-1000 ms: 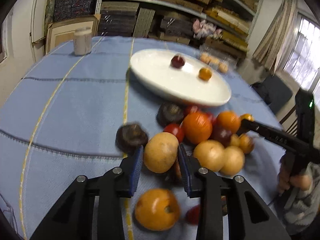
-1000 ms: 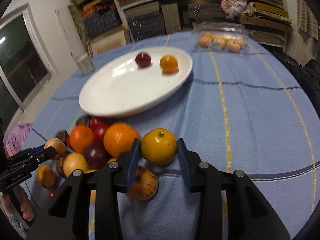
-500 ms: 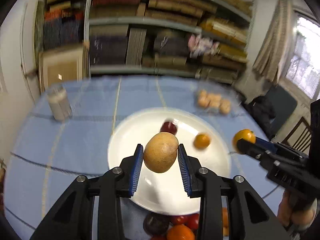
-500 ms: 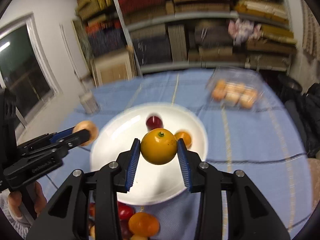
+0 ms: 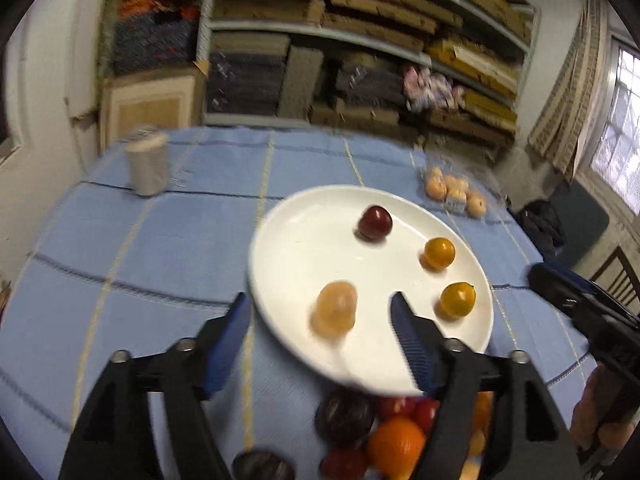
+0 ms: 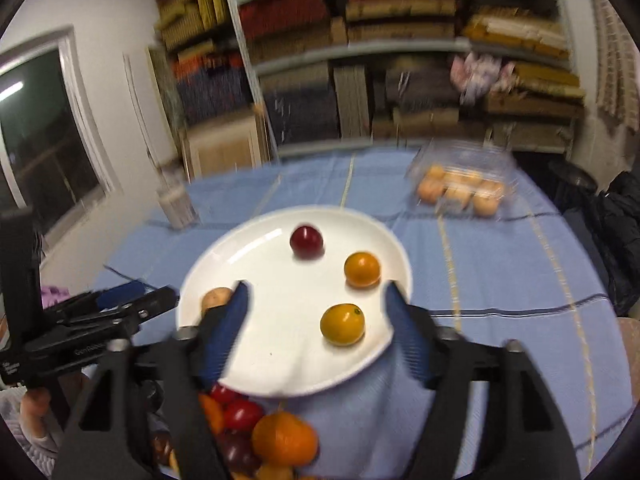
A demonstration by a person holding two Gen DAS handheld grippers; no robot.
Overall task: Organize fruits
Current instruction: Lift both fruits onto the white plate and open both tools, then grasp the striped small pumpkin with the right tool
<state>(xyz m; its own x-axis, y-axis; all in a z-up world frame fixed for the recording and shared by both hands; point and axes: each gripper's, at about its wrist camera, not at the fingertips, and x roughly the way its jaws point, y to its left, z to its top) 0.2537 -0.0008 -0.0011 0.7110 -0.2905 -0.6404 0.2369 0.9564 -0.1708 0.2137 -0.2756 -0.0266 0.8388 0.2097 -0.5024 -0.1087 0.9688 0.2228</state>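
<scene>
My left gripper [image 5: 320,312] hung over the near edge of the round white plate [image 5: 304,240], its blue-padded jaws opening, spread wide and pressing on nothing. The blurred pale tan fruit [image 5: 335,314] showed between the fingers, free of both pads, at the near left of the plate; I could not tell whether it rested on the surface. My right gripper [image 6: 316,300] was likewise opening, its jaws wide apart over the same plate, and the yellow-orange round fruit with a small green stem mark [image 6: 343,324] lay on the plate between them, touching neither pad. Farther back on the plate sat a dark red round fruit [image 6: 306,242] and, to its right, a small orange fruit [image 6: 362,269], each apart from the others. Just off the plate's near edge, on the blue cloth with yellow lines [image 5: 140,248], lay the heap of unsorted fruit [image 6: 256,436]: oranges, red ones and dark purple ones. Beyond the plate's far right stood a clear plastic box of pale round fruits [image 6: 460,188], and beyond its far left a grey cylindrical container [image 5: 146,164].
</scene>
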